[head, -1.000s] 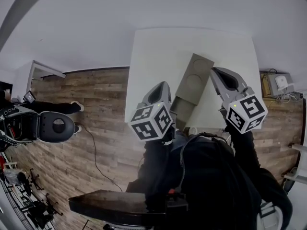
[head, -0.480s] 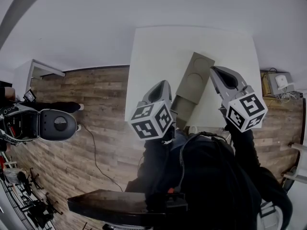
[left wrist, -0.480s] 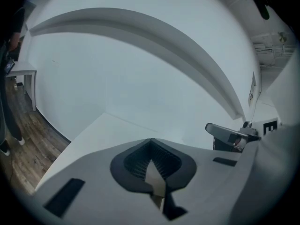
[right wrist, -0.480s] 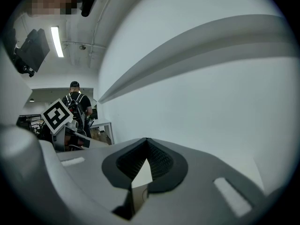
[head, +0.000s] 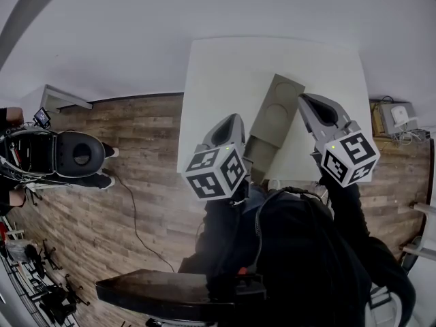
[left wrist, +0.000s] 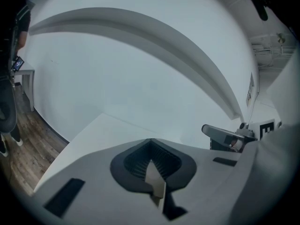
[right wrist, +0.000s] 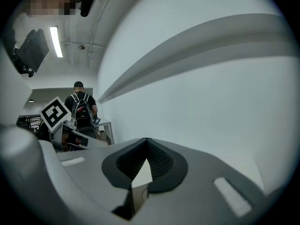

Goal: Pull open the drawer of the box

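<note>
Box [head: 275, 118]: long, olive-grey, round top recess

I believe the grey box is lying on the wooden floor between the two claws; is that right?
Not quite: the box lies on the white table, not on the wooden floor, as the head view shows. The rest holds: it is between the left claw and the right claw.
</note>
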